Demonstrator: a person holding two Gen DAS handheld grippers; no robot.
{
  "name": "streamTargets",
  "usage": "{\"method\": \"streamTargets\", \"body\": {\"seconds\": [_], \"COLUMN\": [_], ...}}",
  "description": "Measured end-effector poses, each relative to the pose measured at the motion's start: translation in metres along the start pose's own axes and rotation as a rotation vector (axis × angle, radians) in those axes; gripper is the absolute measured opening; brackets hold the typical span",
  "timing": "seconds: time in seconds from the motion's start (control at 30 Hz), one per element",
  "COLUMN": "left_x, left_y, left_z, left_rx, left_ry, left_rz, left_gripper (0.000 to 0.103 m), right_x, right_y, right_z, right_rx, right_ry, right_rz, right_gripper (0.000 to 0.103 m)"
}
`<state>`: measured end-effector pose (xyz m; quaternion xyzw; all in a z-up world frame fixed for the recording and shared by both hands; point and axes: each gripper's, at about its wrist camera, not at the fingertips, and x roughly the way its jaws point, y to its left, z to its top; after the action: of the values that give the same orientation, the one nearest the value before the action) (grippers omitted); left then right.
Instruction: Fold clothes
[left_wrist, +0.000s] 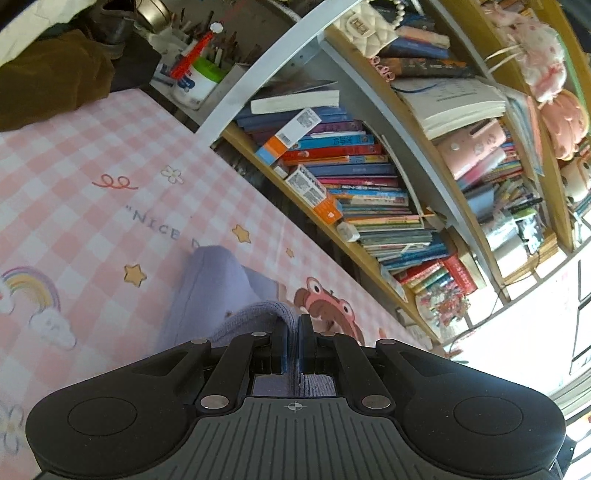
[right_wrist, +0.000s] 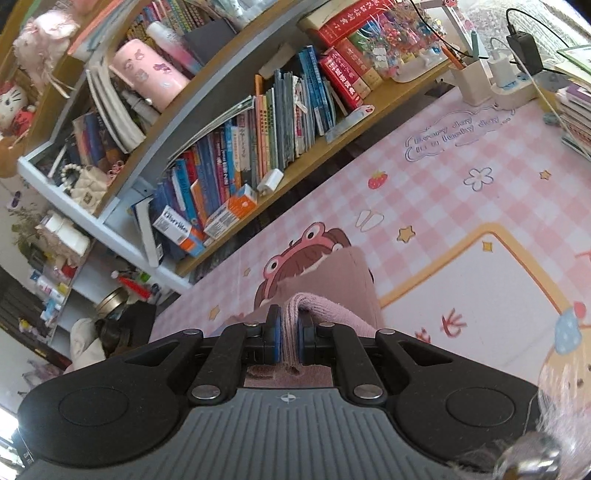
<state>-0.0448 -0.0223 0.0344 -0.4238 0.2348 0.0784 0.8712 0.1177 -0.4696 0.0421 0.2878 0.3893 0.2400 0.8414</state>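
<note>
In the left wrist view my left gripper (left_wrist: 294, 325) is shut on the ribbed edge of a lilac knit garment (left_wrist: 214, 291), which hangs down in front of it over the pink checked desk mat (left_wrist: 92, 206). In the right wrist view my right gripper (right_wrist: 290, 317) is shut on the ribbed edge of a pink knit garment (right_wrist: 347, 280), which hangs below it above the same mat (right_wrist: 461, 192). The lower part of each garment is hidden behind the gripper bodies.
A bookshelf packed with books (left_wrist: 351, 162) runs along the mat's far edge and also shows in the right wrist view (right_wrist: 236, 147). A pen cup (left_wrist: 199, 74) and brown cloth (left_wrist: 48, 85) lie at one end. A power strip with chargers (right_wrist: 513, 85) and a pencil holder (right_wrist: 472, 81) stand at the other.
</note>
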Motion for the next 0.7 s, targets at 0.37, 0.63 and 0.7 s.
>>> {"method": "streamTargets", "body": {"seconds": [0.37, 0.63, 0.7], "left_x": [0.055, 0.08, 0.083], "left_y": [0.021, 0.028, 0.026], "left_z": [0.022, 0.027, 0.029], "left_rx": [0.005, 0.061, 0.089], "left_ry": [0.091, 0.138, 0.156], "left_rz": [0.062, 0.08, 0.076], "left_gripper": [0.004, 0.015, 0.035], "right_x": [0.069, 0.099, 0.1], "right_y": [-0.006, -0.01, -0.01], "right_z": [0.021, 0.027, 0.03], "right_rx": [0.042, 0.055, 0.055], "right_ry": [0.038, 0.052, 0.031], "right_rz": [-0.071, -0.134, -0.147], "right_gripper": [0.008, 0.016, 0.038]}}
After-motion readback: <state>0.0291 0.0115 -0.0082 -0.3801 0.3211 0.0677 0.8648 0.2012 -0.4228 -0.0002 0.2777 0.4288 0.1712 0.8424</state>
